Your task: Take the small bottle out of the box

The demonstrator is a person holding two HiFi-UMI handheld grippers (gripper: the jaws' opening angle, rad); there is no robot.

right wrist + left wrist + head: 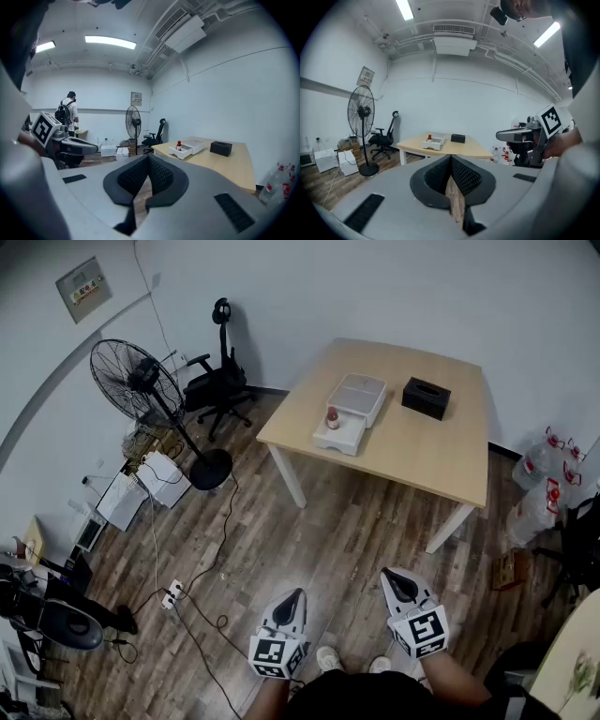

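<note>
Left gripper point(292, 598): jaws pressed together, holding nothing. Right gripper point(397, 579) is the same, closed and empty. The small bottle point(332, 417) stands in the white box's point(361, 390) open front part on the table point(422, 451), well apart from both grippers and too tiny to make out any label.

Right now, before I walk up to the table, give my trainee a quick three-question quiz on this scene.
1. True or false: the small bottle stands in the open drawer of the white box.
2. Which stands nearer the fan: A) the office chair, B) the black box?
3. Fill in: the jaws of the left gripper and the right gripper are both ____.
Key: 1 true; 2 A; 3 shut.
</note>
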